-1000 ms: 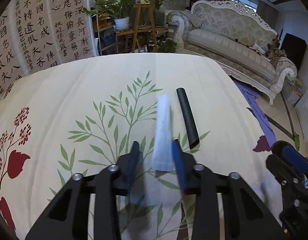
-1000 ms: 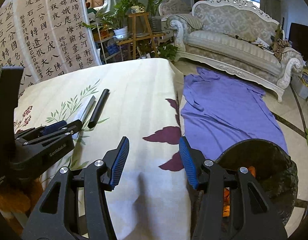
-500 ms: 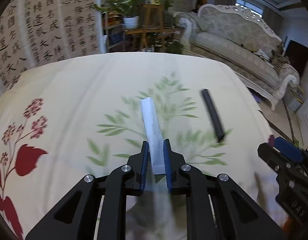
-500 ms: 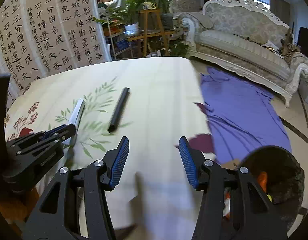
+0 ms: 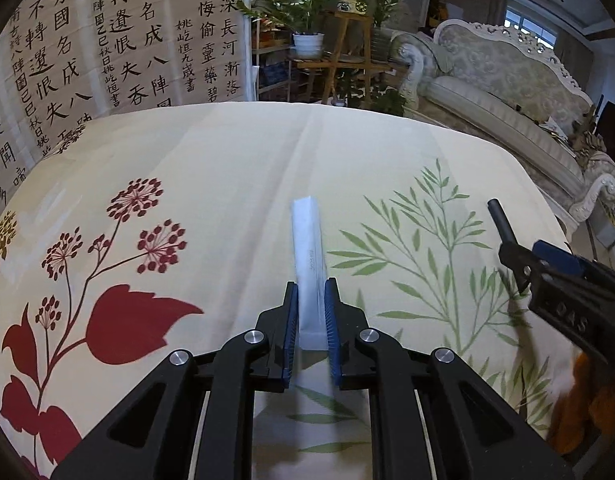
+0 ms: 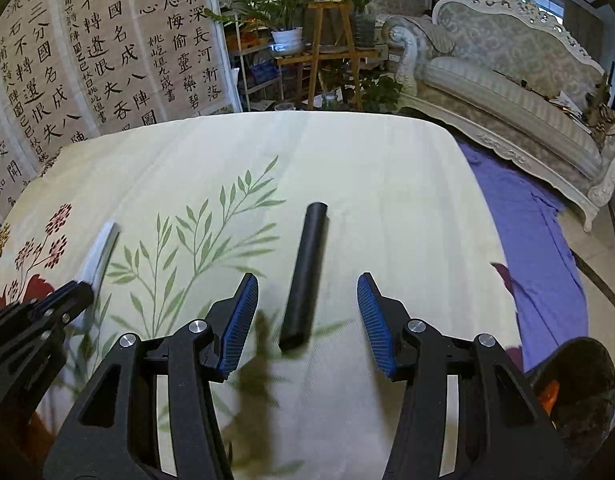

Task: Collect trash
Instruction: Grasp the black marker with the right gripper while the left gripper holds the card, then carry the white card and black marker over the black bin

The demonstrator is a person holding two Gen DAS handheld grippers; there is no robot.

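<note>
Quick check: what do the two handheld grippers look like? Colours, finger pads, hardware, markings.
Both match: the left gripper and right gripper have matte black angular linkage arms with triangular cutouts, silver round pivot bolts, and blue ribbed finger pads. Seen from the left wrist view, the right gripper's side carries raised lettering, roughly "DAS". No cables or sleeves visible.

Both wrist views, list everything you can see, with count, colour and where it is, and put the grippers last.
White packet: one, white, held between the left gripper's pads over the tablecloth.
Black tube: one, black, lying on the tablecloth between the right gripper's open fingers, untouched.
Tablecloth: one, cream with green leaf and red flower prints, covering the table.
Trash bin: one, black, on the floor off the table's near right corner, something orange inside.
Purple cloth: one, purple, spread on the floor right of the table.
Sofa: one, pale ornate, far right.
Calligraphy screen: one, pale with black characters, far left.
Plant stand: one, wooden, behind the table.
Left gripper: one, black with blue pads, shut on the packet.
Right gripper: one, black with blue pads, open.
</note>
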